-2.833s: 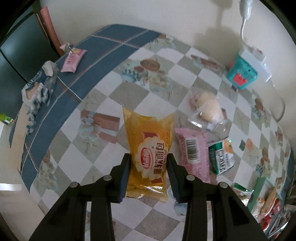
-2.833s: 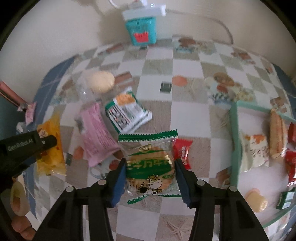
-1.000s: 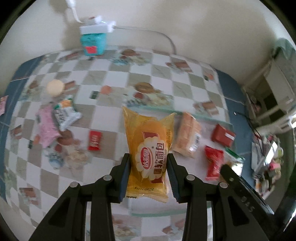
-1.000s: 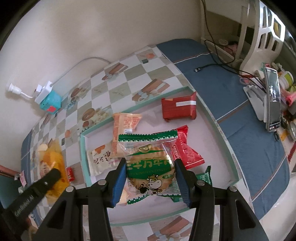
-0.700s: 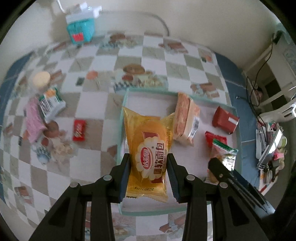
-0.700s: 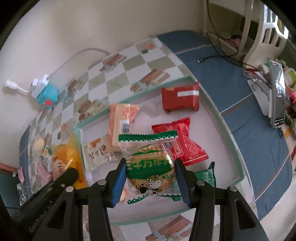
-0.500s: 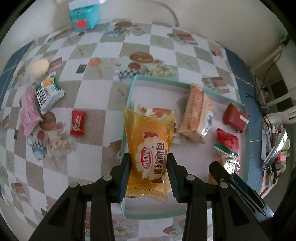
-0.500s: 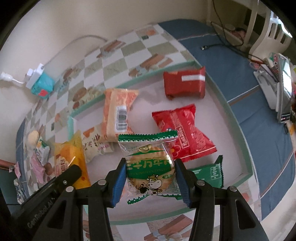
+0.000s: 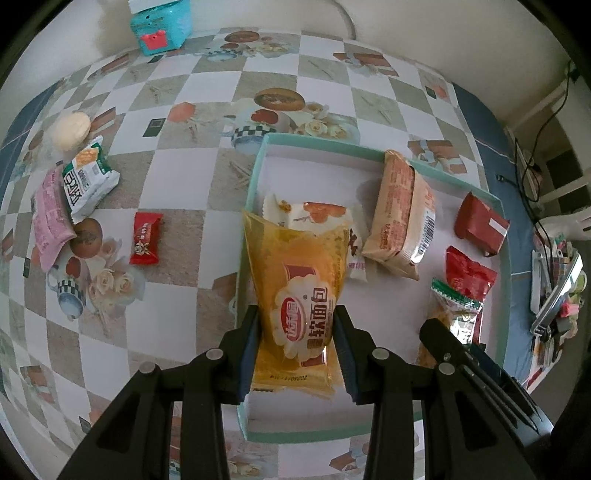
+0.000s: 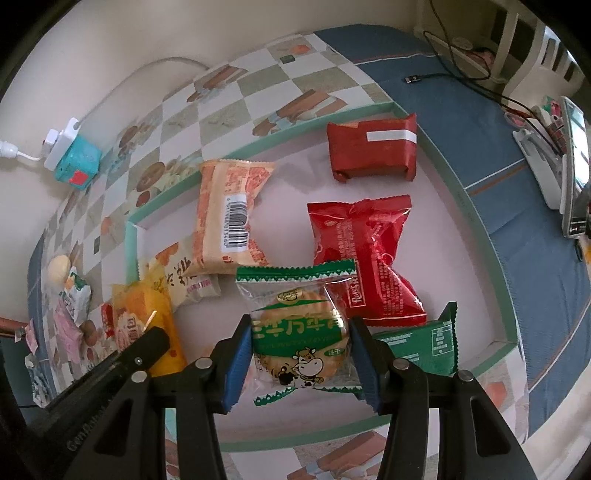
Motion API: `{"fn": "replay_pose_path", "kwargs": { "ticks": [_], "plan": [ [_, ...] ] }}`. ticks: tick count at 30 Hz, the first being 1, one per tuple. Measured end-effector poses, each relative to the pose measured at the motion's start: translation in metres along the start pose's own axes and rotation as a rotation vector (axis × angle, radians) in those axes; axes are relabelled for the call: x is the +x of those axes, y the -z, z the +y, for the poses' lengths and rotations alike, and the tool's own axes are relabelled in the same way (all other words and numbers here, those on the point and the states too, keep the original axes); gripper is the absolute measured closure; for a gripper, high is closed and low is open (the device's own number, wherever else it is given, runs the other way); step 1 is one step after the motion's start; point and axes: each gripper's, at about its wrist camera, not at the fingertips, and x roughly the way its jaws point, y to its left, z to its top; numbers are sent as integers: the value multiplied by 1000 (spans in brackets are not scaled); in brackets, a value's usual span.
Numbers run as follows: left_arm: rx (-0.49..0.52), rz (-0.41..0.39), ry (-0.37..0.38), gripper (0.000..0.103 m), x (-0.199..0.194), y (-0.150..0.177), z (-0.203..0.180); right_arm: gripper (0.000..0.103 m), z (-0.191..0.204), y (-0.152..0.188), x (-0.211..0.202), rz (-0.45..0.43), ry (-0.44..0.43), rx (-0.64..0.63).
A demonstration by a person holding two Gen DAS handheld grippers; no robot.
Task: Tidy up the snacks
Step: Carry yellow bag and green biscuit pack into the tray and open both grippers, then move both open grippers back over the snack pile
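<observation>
- Where the checked tablecloth (image 9: 192, 236) lies outside the tray, at the far left of the left wrist view, a pink packet (image 9: 50, 218) is seen partly under a white and green packet (image 9: 86, 177), with a pale round bun (image 9: 71, 130) just beyond them.
- A small red candy packet (image 9: 146, 238) is seen lying alone between those loose snacks and the tray.
- A teal box (image 9: 162, 22) is seen at the far edge of the table, against the wall.
- The yellow bread packet (image 9: 299, 295) is clamped between the pads of the left gripper (image 9: 297, 350) and is held over the left edge of the green-rimmed tray (image 9: 251, 199), its top overlapping a white and orange packet (image 9: 314, 214) lying inside.
- Further right inside the tray, an orange biscuit packet (image 10: 229, 218) is seen, then a dark red wrapped block (image 10: 373, 147) near the far rim and a red crimped packet (image 10: 369, 258) below it.
- The green and clear cracker packet (image 10: 299, 332) is gripped by the right gripper (image 10: 299, 358) above the tray floor, near its front rim.
- A dark green packet (image 10: 421, 347) is seen lying just right of the held cracker packet, partly hidden by the right finger.
</observation>
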Motion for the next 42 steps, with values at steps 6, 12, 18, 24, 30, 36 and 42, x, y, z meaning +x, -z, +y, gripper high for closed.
{"fn": "replay_pose_path", "kwargs": {
  "ticks": [6, 12, 18, 24, 30, 36, 42],
  "plan": [
    [4, 5, 15, 63, 2, -1, -4, 49, -6, -1, 0, 3, -6, 16],
    [9, 19, 29, 63, 6, 1, -8, 49, -11, -2, 0, 3, 1, 33],
    [-19, 36, 30, 59, 9, 1, -5, 48, -10, -2, -1, 3, 5, 35],
    [-47, 26, 44, 49, 1, 0, 4, 37, -14, -3, -6, 0, 16, 51],
    [-61, -10, 42, 48, -14, -3, 11, 37, -11, -6, -19, -32, 10, 39],
    [-94, -58, 23, 20, -31, -8, 24, 25, -8, -8, -37, -74, 24, 28],
    [-144, -97, -41, 18, -41, -11, 45, 24, -8, -10, -44, -91, 43, 25]
  ]
}}
